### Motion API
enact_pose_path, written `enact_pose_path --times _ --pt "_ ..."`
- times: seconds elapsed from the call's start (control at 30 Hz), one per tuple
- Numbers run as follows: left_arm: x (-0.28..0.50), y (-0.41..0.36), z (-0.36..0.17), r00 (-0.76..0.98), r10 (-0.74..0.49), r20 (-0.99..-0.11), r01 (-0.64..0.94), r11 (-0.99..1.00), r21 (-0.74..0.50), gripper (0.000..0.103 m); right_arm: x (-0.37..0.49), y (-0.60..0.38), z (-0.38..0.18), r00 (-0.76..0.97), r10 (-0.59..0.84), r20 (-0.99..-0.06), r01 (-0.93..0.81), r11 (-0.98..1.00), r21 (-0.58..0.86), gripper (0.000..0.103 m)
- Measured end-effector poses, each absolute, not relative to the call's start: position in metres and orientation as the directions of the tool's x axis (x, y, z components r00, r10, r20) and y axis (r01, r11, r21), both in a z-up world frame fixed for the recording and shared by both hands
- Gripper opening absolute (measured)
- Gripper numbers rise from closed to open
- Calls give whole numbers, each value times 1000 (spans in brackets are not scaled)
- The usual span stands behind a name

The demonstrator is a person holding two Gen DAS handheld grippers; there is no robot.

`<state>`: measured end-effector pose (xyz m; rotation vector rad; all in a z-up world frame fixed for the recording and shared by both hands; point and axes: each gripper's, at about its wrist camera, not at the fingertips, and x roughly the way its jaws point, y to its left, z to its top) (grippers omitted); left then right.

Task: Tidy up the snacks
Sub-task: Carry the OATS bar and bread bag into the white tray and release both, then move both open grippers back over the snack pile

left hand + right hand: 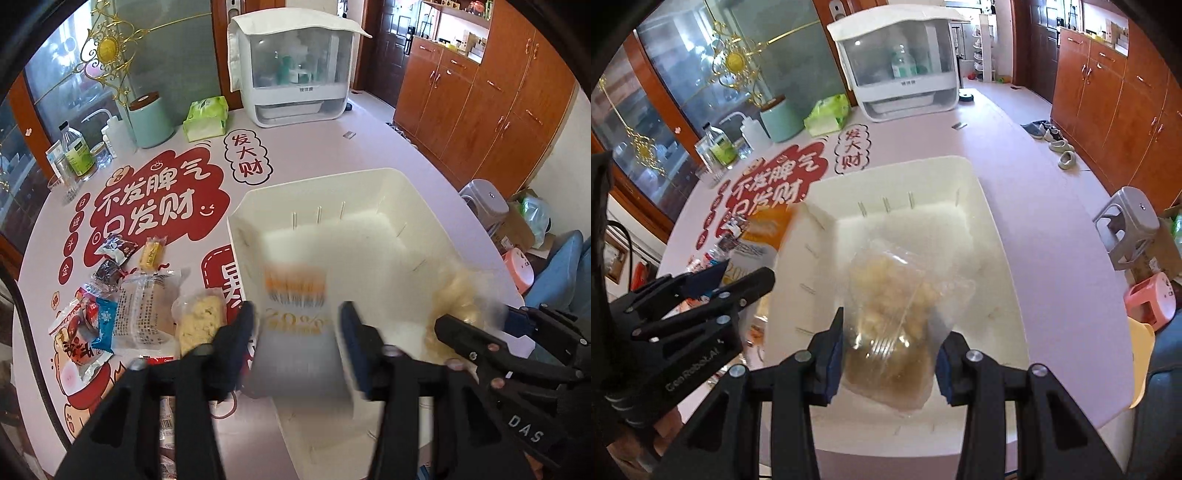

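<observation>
White plastic forms the open bin (369,184) that stands on the pink bench (314,147), and both claws are held over it. The left claw (297,321) is seen with its jaws apart; between them an orange-and-white packet (295,325) is caught as a blur, and neither pad is pressed on it. Whether that packet is touching the bin's rim or floor cannot be told from the blur. In the right wrist view the same packet (764,229) appears at the bin's left wall, beside the left claw (738,277).

The right claw (890,354) is clamped on a clear bag of pale yellow snacks (894,310), with a pad pressed on either side of the bag's lower part. The bag is held above the inside of the bin (979,206), its upper part lying toward the bin floor. From the left wrist view the right claw (476,325) is seen at the bin's right side with the bag (454,299) in it.

More wrapped snacks (122,302) are left in a loose group on the bench to the left of the bin, among them a yellow bar (151,253) and a crumbly pale cake in clear wrap (199,317). At the far end of the bench a white appliance (295,70), a green pack of tissues (207,118) and a mint canister (149,122) are set.
</observation>
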<state>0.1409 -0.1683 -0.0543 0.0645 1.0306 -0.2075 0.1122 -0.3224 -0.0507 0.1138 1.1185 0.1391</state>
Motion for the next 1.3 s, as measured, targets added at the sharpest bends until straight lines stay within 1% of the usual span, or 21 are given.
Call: enact_pose_path --times 0.07,0.17,0.2,0.23,0.3,0.5,0.87,1.1,1.3 --pt "140 -167 -54 513 -115 -850 180 983 -25 79 112 -322 -54 423 160 -892 -56 987 151 47" --pt "139 -161 -53 529 -94 -844 157 988 -12 88 110 -325 -53 440 138 -887 -41 990 134 53" --pt "139 -158 -53 527 -97 -844 150 989 -21 90 109 -326 -52 445 131 -886 -34 991 129 57" --pt "139 -156 -54 523 -104 -846 145 989 -32 90 108 -327 -52 449 128 -884 -29 991 129 61" --pt "137 -152 -54 517 -114 -848 138 989 -49 91 107 -328 -51 453 132 -882 -26 991 135 62" --pt "126 -143 -51 542 -104 -834 117 992 -48 91 104 -321 -49 449 151 -881 -37 988 151 63" --pt "97 -125 -36 589 -120 -799 137 989 -48 91 93 -304 -41 457 159 -875 -55 987 151 63" --pt "81 -95 -34 572 -100 -814 98 994 -54 91 83 -277 -35 458 176 -871 -98 984 148 63" --pt "66 -54 -35 537 -84 -839 42 996 -73 91 76 -246 -27 463 200 -864 -152 978 145 63"
